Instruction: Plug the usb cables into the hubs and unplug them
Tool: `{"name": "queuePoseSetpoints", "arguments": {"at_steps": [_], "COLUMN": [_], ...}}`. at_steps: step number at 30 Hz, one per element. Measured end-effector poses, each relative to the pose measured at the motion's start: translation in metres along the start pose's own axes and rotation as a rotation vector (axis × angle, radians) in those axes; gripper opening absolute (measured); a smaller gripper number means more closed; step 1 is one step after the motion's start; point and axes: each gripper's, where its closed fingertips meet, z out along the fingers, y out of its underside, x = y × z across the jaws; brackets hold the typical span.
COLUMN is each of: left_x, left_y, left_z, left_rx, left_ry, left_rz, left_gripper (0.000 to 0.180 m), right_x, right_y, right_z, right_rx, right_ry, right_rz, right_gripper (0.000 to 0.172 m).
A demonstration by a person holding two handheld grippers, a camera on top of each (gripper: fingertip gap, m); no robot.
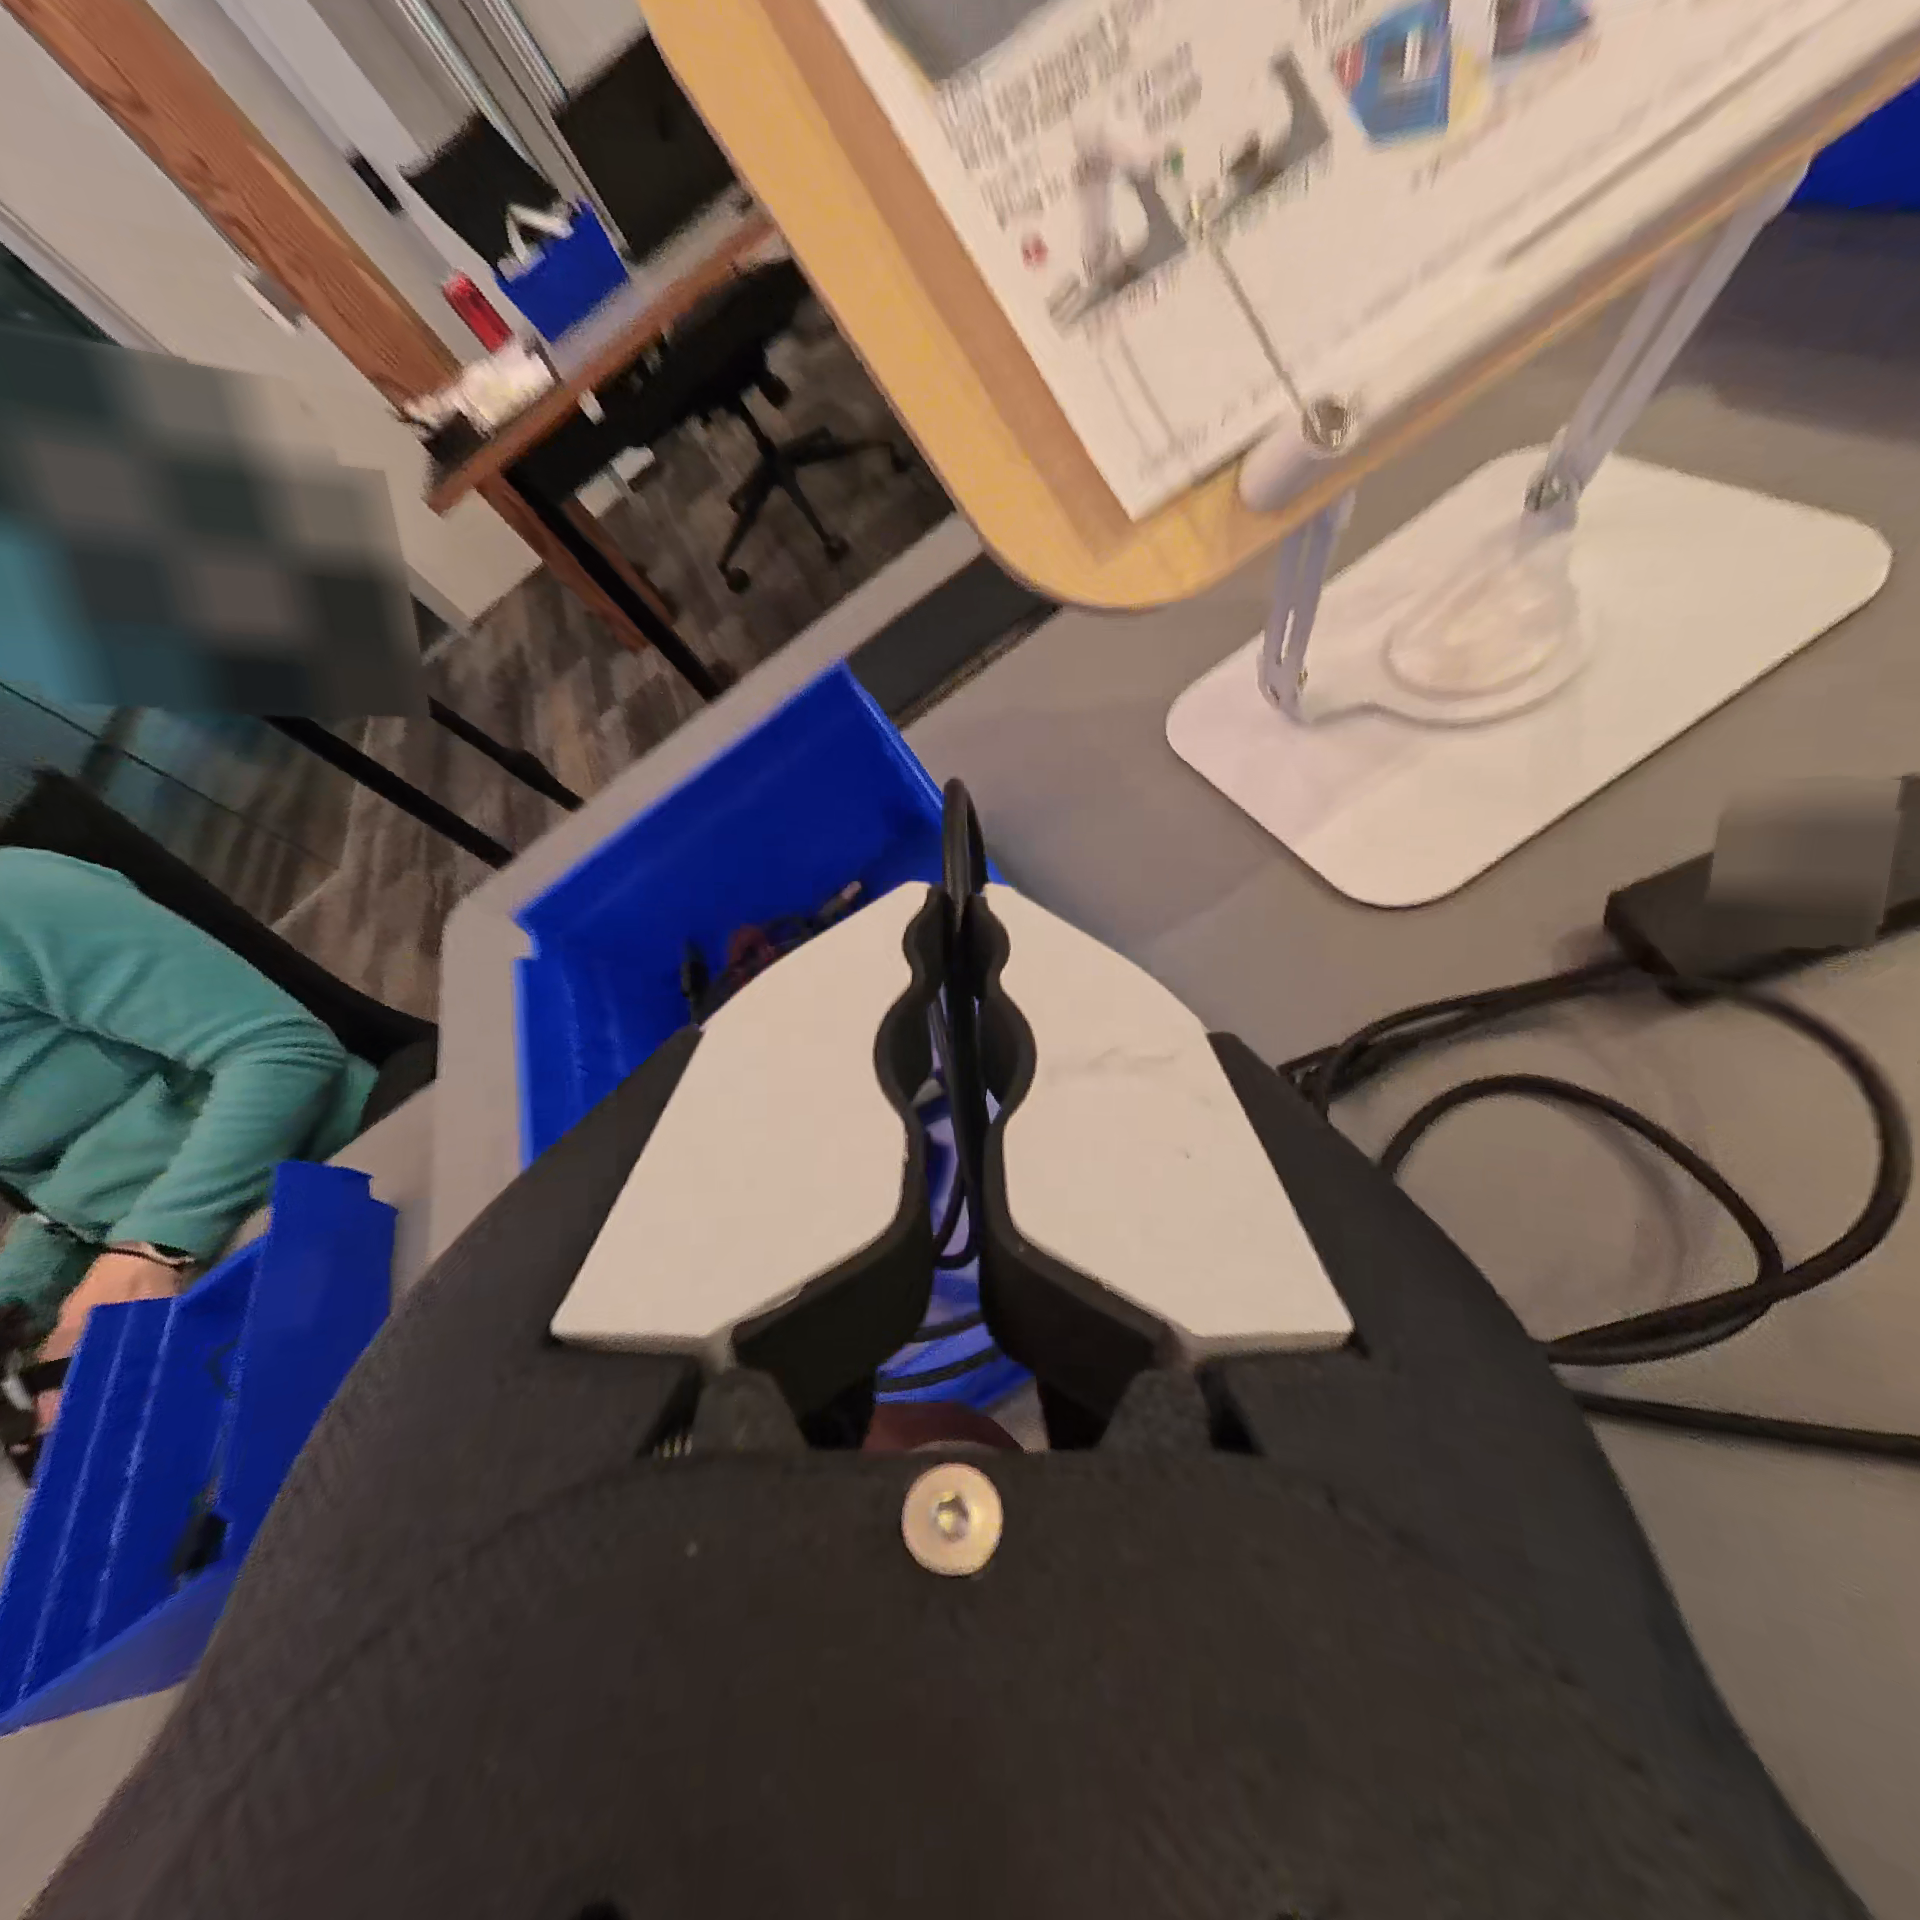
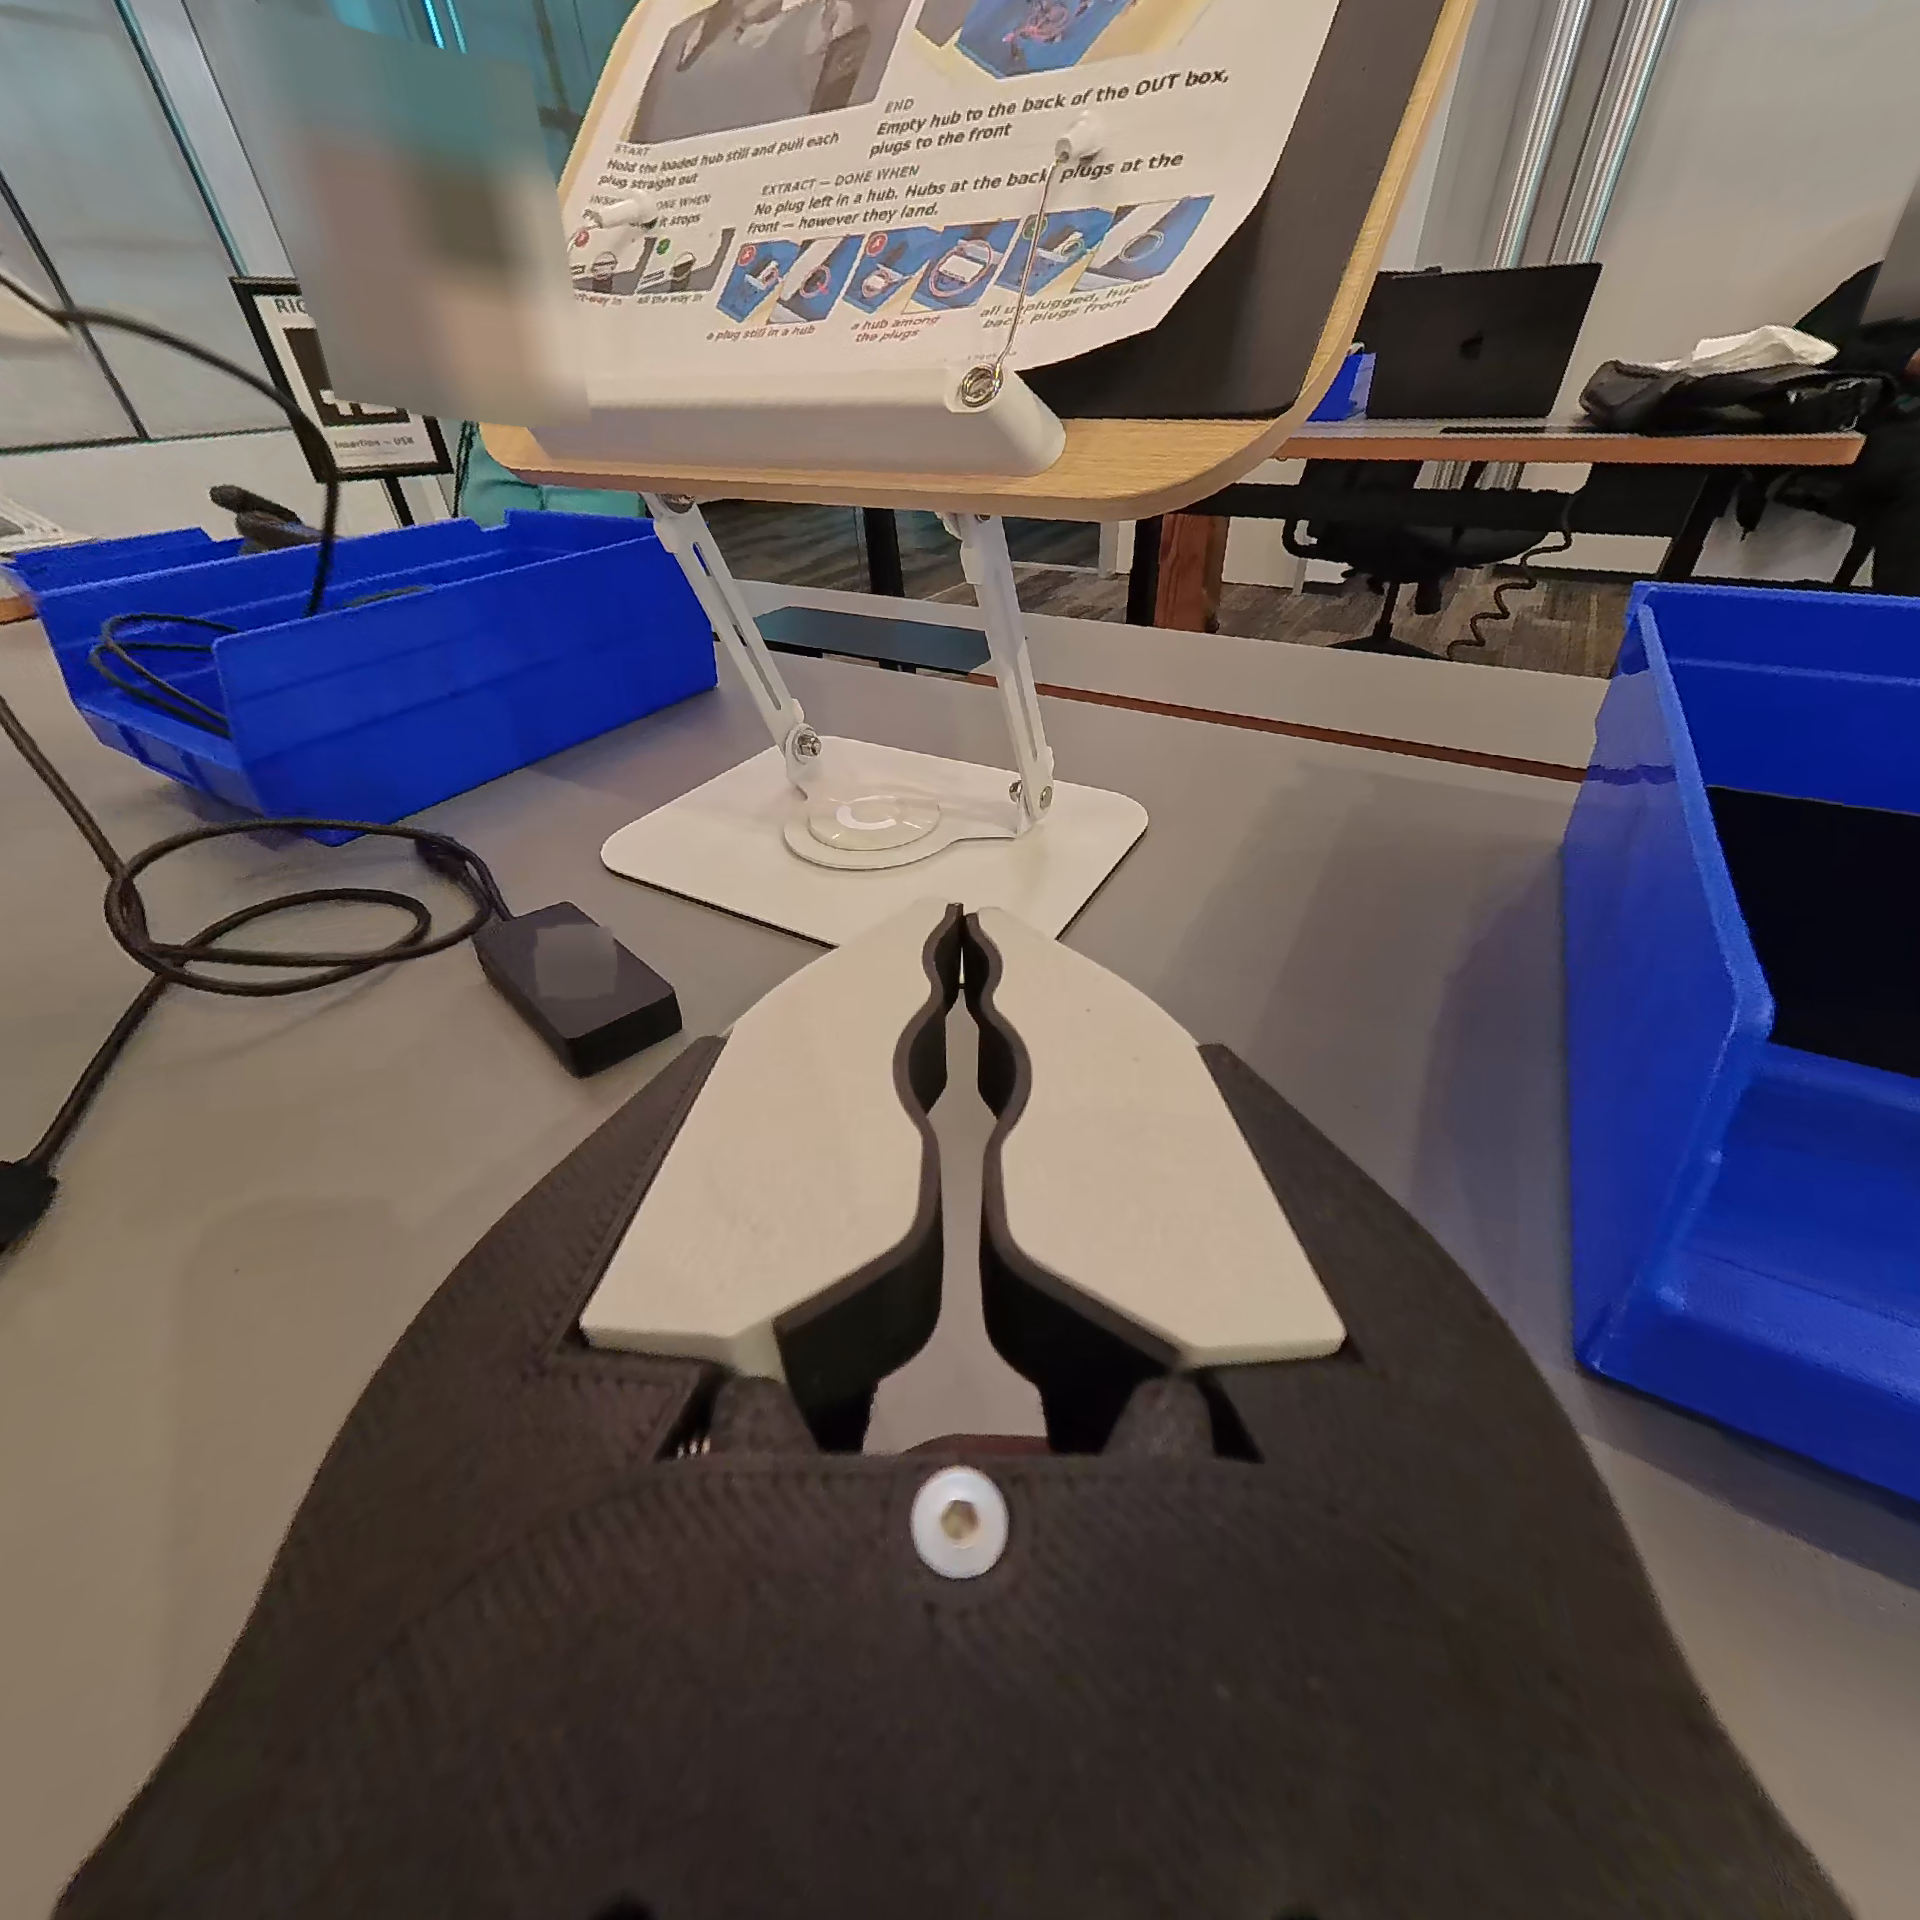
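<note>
Above the blue bin (image 1: pixel 727 831), the left claw (image 1: pixel 958 904) pinches a thin black cable (image 1: pixel 961 831), while the right claw (image 2: pixel 961 920) sits pressed together over the desk (image 2: pixel 1351 935).

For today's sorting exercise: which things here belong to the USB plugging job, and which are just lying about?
Job:
left tool, shut on a black cable
right tool, shut
black hub
blue bins

Lying about:
instruction stand
laptop
office chair
</note>
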Motion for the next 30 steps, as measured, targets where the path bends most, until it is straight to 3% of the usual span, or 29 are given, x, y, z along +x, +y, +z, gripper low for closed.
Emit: {"name": "queuePoseSetpoints", "arguments": {"at_steps": [18,21,25,30], "left_x": [-0.034,-0.059,-0.106,-0.136], "left_y": [-0.213,-0.229,-0.228,-0.298], "left_z": [-0.125,-0.122,-0.091,-0.132], "left_rx": [0.499,0.493,0.425,0.554], "left_ry": [-0.163,-0.24,-0.254,-0.406], "left_rz": [0.149,0.174,0.139,0.223], "left_gripper": [0.004,0.004,0.004,0.003], "right_x": [-0.001,-0.001,-0.002,-0.002], "right_y": [-0.001,-0.002,-0.001,-0.001], "right_z": [0.0,-0.001,-0.001,0.0], "right_rx": [0.006,0.009,0.009,0.006], "right_ry": [-0.005,-0.005,-0.006,-0.007], "right_rz": [0.002,0.003,0.002,0.004], "right_gripper": [0.0,0.0,0.0,0.0]}}
